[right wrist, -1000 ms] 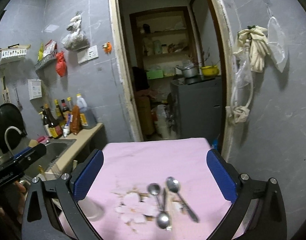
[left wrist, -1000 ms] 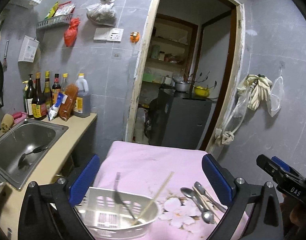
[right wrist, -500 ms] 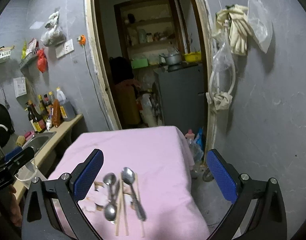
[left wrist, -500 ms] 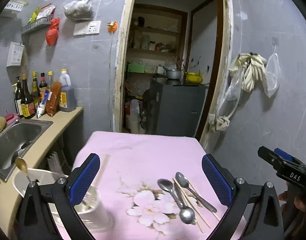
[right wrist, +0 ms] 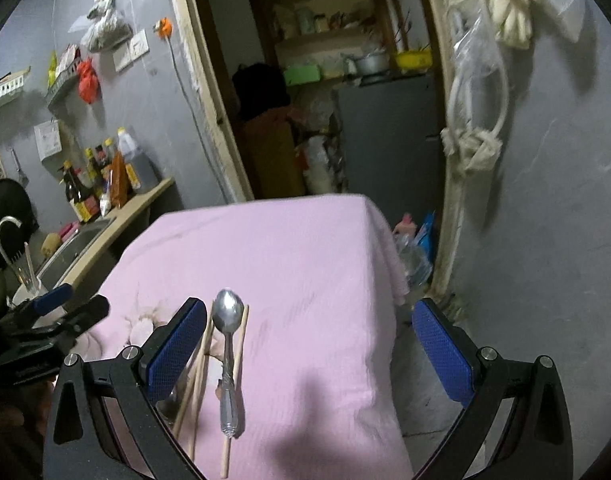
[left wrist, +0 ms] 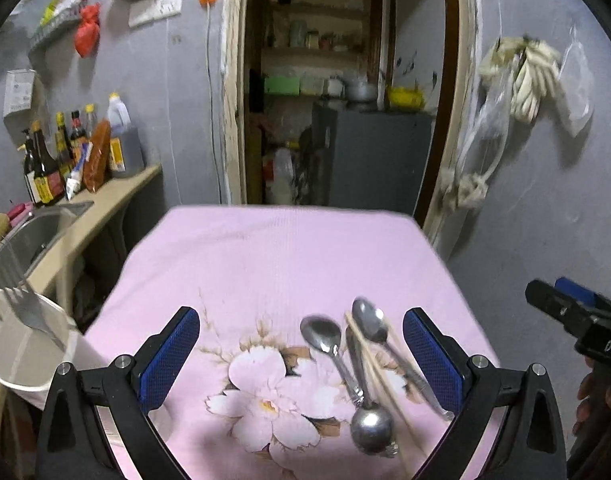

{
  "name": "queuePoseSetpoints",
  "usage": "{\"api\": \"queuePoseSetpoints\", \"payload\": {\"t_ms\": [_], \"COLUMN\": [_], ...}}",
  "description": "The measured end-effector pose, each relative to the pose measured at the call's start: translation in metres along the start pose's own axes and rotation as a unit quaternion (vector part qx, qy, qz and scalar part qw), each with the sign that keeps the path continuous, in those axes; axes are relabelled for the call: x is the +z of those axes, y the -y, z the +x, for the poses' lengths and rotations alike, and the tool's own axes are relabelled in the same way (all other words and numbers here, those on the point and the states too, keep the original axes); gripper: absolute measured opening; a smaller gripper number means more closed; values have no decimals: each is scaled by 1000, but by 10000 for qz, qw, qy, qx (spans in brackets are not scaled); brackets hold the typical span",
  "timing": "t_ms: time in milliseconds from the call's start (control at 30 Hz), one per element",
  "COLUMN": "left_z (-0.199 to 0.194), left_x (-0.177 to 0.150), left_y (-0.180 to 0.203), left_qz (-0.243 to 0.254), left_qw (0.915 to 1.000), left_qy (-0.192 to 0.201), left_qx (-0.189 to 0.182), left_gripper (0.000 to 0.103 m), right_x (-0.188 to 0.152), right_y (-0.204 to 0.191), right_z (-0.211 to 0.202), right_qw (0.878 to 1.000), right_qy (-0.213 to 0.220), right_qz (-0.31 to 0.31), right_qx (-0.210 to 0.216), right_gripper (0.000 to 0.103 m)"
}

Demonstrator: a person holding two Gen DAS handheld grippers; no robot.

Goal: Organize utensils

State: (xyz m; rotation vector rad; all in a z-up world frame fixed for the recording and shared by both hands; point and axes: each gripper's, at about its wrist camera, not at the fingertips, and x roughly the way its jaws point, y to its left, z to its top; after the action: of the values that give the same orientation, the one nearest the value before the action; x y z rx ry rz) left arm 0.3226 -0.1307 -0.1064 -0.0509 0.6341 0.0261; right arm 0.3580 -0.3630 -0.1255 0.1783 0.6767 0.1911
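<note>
Three steel spoons and wooden chopsticks lie together on the pink floral cloth. My left gripper is open and empty, just above and left of them. A white basket with a fork and other utensils stands at the cloth's left edge. In the right wrist view one spoon and chopsticks lie near my open, empty right gripper, close to its left finger. The basket shows far left.
A counter with a steel sink and sauce bottles runs along the left. An open doorway with a grey cabinet lies beyond the table. The cloth's right edge drops beside a grey wall.
Both grippers have swung right across the table. The basket slid from under my left gripper to its far left; the spoons now sit between the left fingers.
</note>
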Motion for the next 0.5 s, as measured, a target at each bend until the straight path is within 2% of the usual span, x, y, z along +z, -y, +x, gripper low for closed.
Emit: {"api": "queuePoseSetpoints", "payload": {"t_ms": [167,233,267,300,367,433,500], "left_z": [29,41,46,51,60,68,74], "left_x": [-10,-13,-14,-15,-16,-18,-22], "left_y": [1,1,0,0,-2,-4,-5], "left_qz": [132,149,138,113,46,-86,-224], "left_qw": [9992,9984,9979,9974,9965,9946,9922], "left_qy": [-368,-533,-623,-697,-818,-995,-1154], "left_qx": [-31,-77,-105,-126,-174,-280,-403], "left_gripper": [99,92,87,82,73,62,45], "right_x": [-11,-15,-18,-20,-24,-28,-30], "right_y": [2,2,0,-1,-3,-10,-15], "right_z": [35,49,57,62,72,84,90], "right_qw": [9991,9981,9973,9968,9954,9933,9917], "right_qy": [-359,-503,-598,-660,-783,-949,-1048], "right_qz": [68,67,48,33,2,-88,-192], "right_qx": [223,344,416,452,558,655,722], "right_gripper": [98,87,80,77,62,54,48]}}
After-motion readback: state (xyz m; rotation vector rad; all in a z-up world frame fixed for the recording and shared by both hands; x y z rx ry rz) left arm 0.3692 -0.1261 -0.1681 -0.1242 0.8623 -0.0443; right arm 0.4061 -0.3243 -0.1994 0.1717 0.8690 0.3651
